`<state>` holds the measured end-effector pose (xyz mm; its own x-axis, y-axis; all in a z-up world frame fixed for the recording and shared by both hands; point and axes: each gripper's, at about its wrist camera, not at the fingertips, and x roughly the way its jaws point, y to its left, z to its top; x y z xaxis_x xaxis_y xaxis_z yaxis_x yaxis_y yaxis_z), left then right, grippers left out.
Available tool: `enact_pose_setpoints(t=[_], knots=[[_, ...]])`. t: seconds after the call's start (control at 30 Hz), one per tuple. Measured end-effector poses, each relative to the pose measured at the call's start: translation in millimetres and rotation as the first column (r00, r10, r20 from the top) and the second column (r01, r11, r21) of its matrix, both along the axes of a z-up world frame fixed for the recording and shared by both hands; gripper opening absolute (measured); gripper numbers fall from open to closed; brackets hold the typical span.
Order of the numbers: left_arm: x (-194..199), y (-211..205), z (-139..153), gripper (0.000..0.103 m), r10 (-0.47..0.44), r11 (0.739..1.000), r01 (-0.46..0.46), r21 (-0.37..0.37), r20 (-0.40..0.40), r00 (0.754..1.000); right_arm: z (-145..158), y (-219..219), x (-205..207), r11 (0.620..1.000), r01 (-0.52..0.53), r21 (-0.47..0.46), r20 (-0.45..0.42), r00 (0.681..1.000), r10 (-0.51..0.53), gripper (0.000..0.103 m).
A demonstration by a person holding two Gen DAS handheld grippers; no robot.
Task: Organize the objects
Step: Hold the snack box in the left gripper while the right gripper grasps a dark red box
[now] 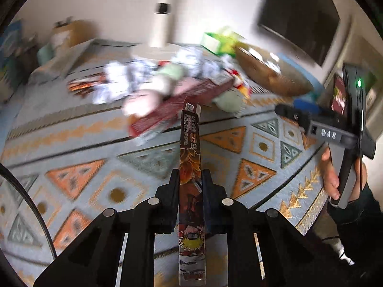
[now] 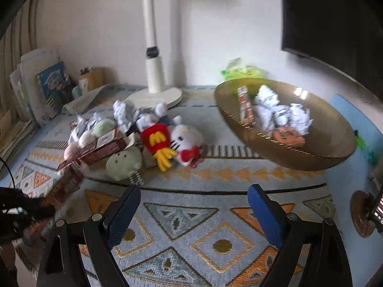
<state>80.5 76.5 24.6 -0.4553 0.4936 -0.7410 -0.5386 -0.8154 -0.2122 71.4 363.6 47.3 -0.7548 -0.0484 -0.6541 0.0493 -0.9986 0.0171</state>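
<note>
My left gripper (image 1: 190, 177) is shut on a long thin printed box (image 1: 190, 157) with cartoon art, held edge-up above the patterned rug. My right gripper (image 2: 194, 203) is open and empty, with blue pads (image 2: 124, 215), hovering over the rug in front of the pile. The pile holds a white cat plush (image 2: 185, 138), a red fries plush (image 2: 156, 141), a green plush (image 2: 124, 162), dark red boxes (image 2: 95, 148) and crumpled paper (image 2: 124, 114). A wide golden bowl (image 2: 323, 153) at the right holds crumpled paper (image 2: 282, 114) and orange boxes (image 2: 288, 137).
A white fan stand (image 2: 155, 95) rises behind the pile by the wall. Books and boxes (image 2: 47, 91) lean at the far left. A green bag (image 2: 241, 70) lies behind the bowl. A dark TV screen (image 2: 335, 19) hangs at the upper right.
</note>
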Motion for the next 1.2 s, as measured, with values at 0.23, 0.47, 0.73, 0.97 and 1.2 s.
enact_pose_setpoints(t=[0.23,0.47,0.73,0.97,1.2], knots=[[-24,-62,4,0.014,0.225,0.974,-0.225,0.014,-0.022,0.974,26,-50,-16,0.964,-0.262,0.041,0.039,0.965,0.260,0.090],[-46,-71,-10,0.014,0.310,0.950,-0.310,0.022,0.000,0.951,27,-137,-32,0.782,-0.509,0.360,0.116,0.856,0.504,0.089],[-47,-64,-12,0.014,0.278,0.961,-0.278,-0.006,-0.012,0.960,-9,-168,-65,0.614,-0.617,0.492,0.300,0.782,0.546,0.067],[-45,-61,-13,0.014,0.289,0.957,-0.290,-0.024,-0.016,0.957,-12,-171,-42,0.583,-0.642,0.497,0.331,0.762,0.556,0.026],[-40,-44,-16,0.014,0.294,0.942,-0.304,-0.143,-0.091,0.952,22,-122,-5,0.788,-0.527,0.318,0.194,0.850,0.490,0.017]])
